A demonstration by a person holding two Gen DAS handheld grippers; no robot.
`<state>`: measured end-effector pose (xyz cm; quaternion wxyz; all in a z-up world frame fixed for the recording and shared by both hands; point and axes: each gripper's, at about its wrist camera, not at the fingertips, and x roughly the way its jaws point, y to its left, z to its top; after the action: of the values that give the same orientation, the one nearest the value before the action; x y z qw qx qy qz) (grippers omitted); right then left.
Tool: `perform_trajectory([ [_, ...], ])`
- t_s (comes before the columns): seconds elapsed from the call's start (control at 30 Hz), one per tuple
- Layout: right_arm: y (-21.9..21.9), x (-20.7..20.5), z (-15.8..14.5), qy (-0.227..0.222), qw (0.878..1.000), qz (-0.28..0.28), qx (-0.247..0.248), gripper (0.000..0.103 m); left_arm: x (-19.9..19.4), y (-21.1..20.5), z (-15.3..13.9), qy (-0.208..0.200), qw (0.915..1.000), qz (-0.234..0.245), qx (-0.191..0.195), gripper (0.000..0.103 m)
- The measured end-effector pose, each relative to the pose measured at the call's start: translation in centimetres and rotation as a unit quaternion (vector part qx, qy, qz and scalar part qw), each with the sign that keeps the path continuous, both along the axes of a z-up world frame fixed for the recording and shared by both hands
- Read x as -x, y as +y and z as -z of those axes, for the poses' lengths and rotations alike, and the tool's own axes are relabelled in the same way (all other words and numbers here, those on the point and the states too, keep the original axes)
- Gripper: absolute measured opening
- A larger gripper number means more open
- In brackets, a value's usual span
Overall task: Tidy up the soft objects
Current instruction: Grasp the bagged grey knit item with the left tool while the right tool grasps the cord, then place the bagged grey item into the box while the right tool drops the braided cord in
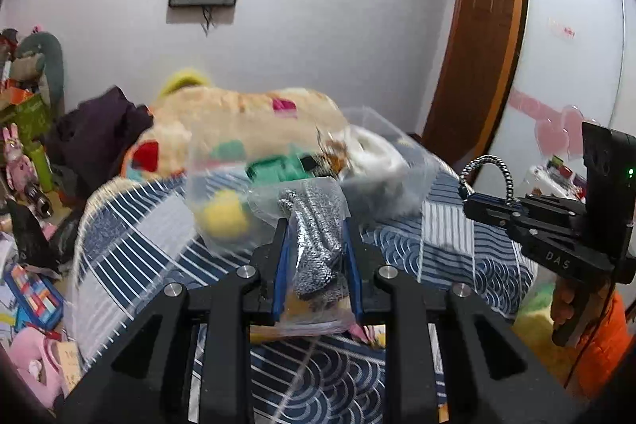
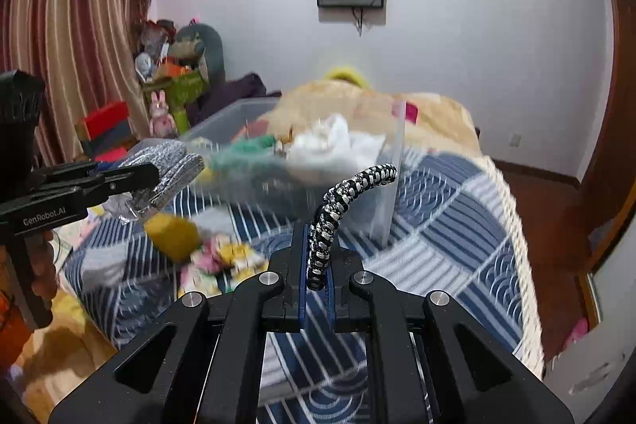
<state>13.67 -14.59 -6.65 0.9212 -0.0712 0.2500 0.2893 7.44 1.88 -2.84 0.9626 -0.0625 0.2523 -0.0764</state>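
My left gripper (image 1: 316, 229) is shut on a clear bag holding grey knit fabric (image 1: 316, 237), held above the bed; it also shows at the left of the right wrist view (image 2: 167, 165). My right gripper (image 2: 320, 245) is shut on a black-and-white braided cord (image 2: 342, 201), which arches up from its fingers; the cord also shows in the left wrist view (image 1: 489, 171). A clear plastic bin (image 1: 413, 185) stands on the bed ahead of both grippers, holding a white soft item (image 2: 334, 142), a green item (image 1: 278, 165) and a yellow ball (image 1: 224, 213).
The bed has a blue and white patterned cover (image 2: 445, 217). A large beige plush (image 1: 246, 122) and dark clothes (image 1: 99, 130) lie behind the bin. A yellow block (image 2: 173, 231) and small toys (image 2: 222, 257) lie on the bed. Cluttered toys stand at left (image 2: 175, 66).
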Motion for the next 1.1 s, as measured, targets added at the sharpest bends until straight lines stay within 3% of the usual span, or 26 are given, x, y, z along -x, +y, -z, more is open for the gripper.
perform_trajectory([
  [0.17, 0.6, -0.9, -2.3, -0.027, 1.000, 0.003, -0.001, 0.007, -0.9, 1.3, -1.7, -0.021, 0.9988, -0.031, -0.029, 0.025],
  [0.3, 1.7, -2.6, -3.8, -0.042, 0.999, -0.001, 0.003, 0.007, -2.7, 2.7, -2.3, -0.021, 0.9985, -0.043, -0.025, 0.025],
  [0.5, 4.9, -5.6, -4.6, -0.029, 0.999, -0.031, -0.009, 0.007, -5.3, 3.6, -3.0, -0.013, 0.9983, -0.051, -0.026, 0.025],
  [0.73, 9.3, -9.3, -2.7, 0.029, 0.997, -0.065, 0.005, 0.007, -9.1, 4.0, -2.2, 0.003, 0.9983, -0.050, -0.028, 0.025],
  [0.93, 12.0, -11.0, -0.3, 0.061, 0.994, -0.073, 0.062, 0.007, -12.6, 4.3, 0.3, 0.046, 0.9981, -0.040, -0.010, 0.025],
  [1.1, 12.1, -11.2, 0.8, 0.075, 0.990, -0.073, 0.090, 0.007, -14.1, 3.6, 1.6, 0.061, 0.9970, -0.035, -0.032, 0.025],
])
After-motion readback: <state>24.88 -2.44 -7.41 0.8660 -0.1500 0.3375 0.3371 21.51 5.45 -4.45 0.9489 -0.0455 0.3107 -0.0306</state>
